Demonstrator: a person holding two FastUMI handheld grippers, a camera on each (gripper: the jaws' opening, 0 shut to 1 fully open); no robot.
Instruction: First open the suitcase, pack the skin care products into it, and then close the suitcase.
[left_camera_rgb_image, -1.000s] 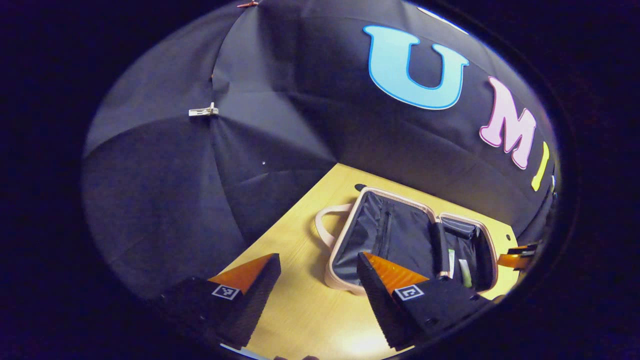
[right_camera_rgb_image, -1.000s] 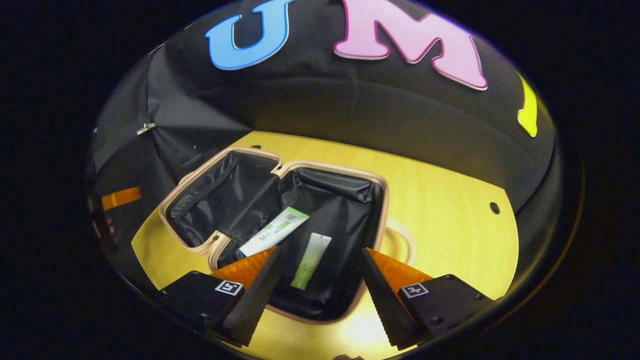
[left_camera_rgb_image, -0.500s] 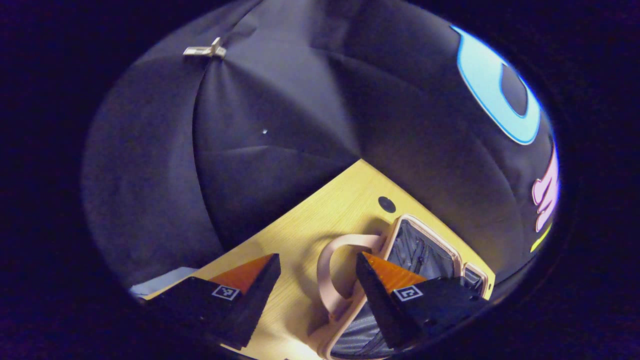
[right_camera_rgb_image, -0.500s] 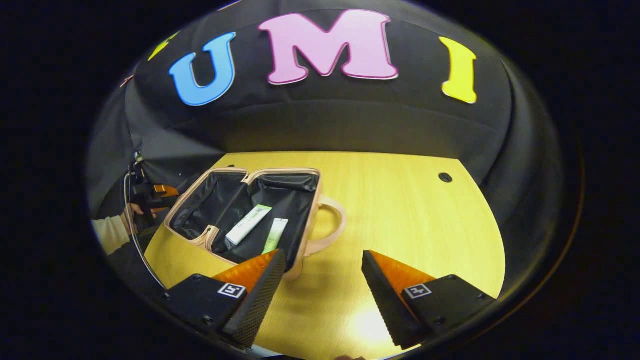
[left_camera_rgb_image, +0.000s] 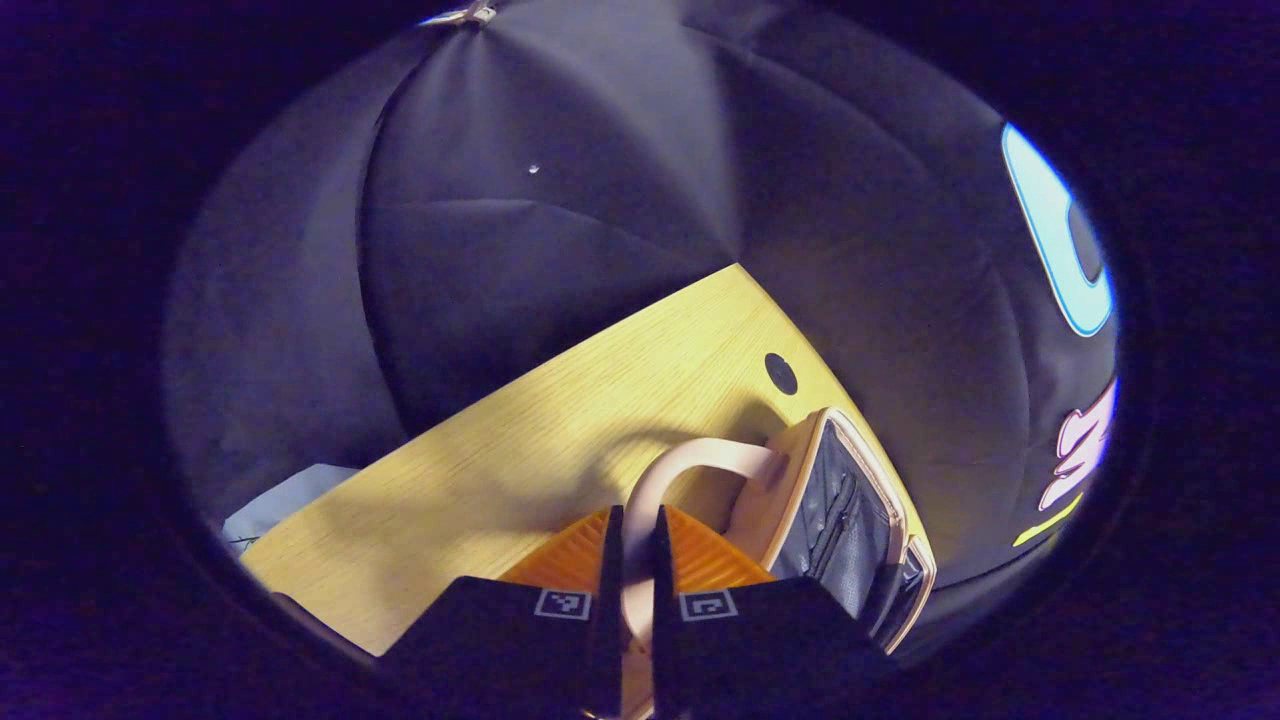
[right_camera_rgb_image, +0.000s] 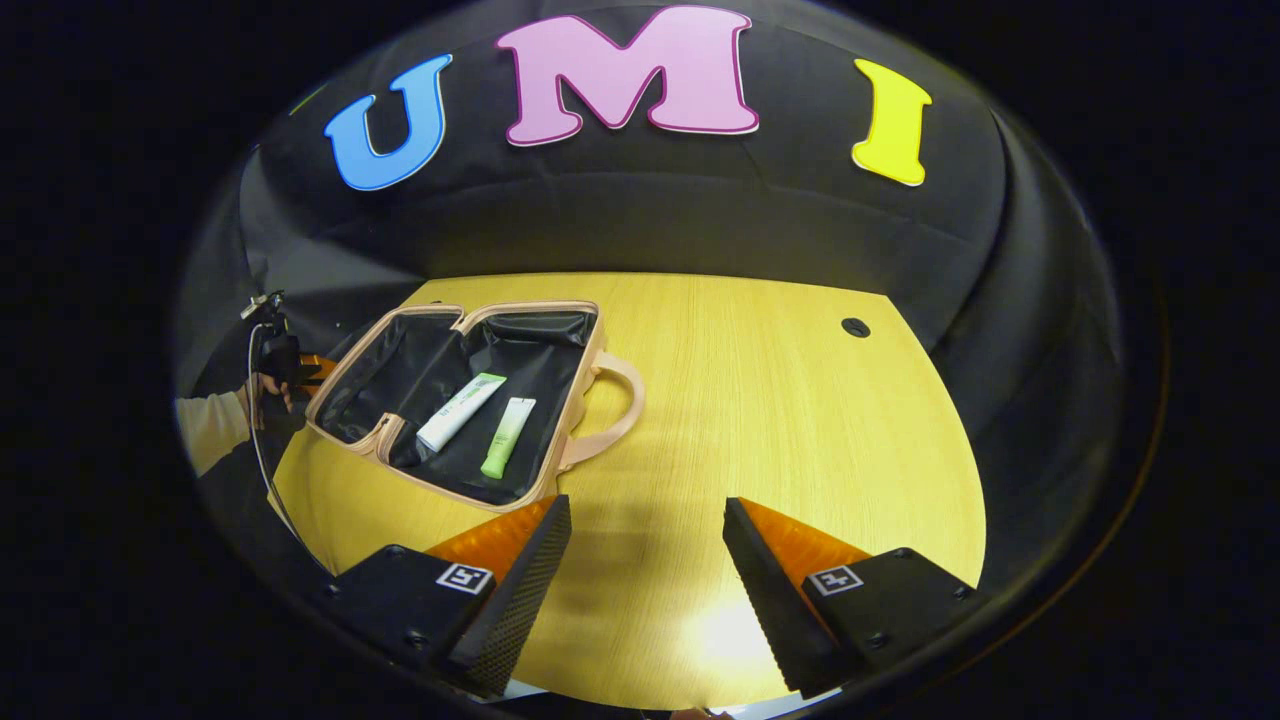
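The pink suitcase (right_camera_rgb_image: 530, 306) lies open on the wooden table (right_camera_rgb_image: 780, 420), black lining up. A white tube (right_camera_rgb_image: 460, 412) and a green tube (right_camera_rgb_image: 508, 437) rest side by side in its right half. One pink handle (right_camera_rgb_image: 625, 410) sticks out toward the table's middle. My right gripper (right_camera_rgb_image: 640, 545) hangs open over bare wood, in front of the case and apart from it. In the left gripper view, my left gripper (left_camera_rgb_image: 633, 545) is shut on the other pink handle (left_camera_rgb_image: 700, 457), which loops up to the case's rim (left_camera_rgb_image: 800, 480). A person's sleeve (right_camera_rgb_image: 210, 440) shows behind the case.
Each view shows a round cable hole in the tabletop (right_camera_rgb_image: 855, 327) (left_camera_rgb_image: 780, 372). Black cloth walls close off the table's far sides. A pale object (left_camera_rgb_image: 270, 505) lies past the table's edge, low on the left. Open wood stretches to the right of the case.
My left gripper closed in on the near handle and shut on it. My right gripper drew back from over the case, which now sits farther off to its left.
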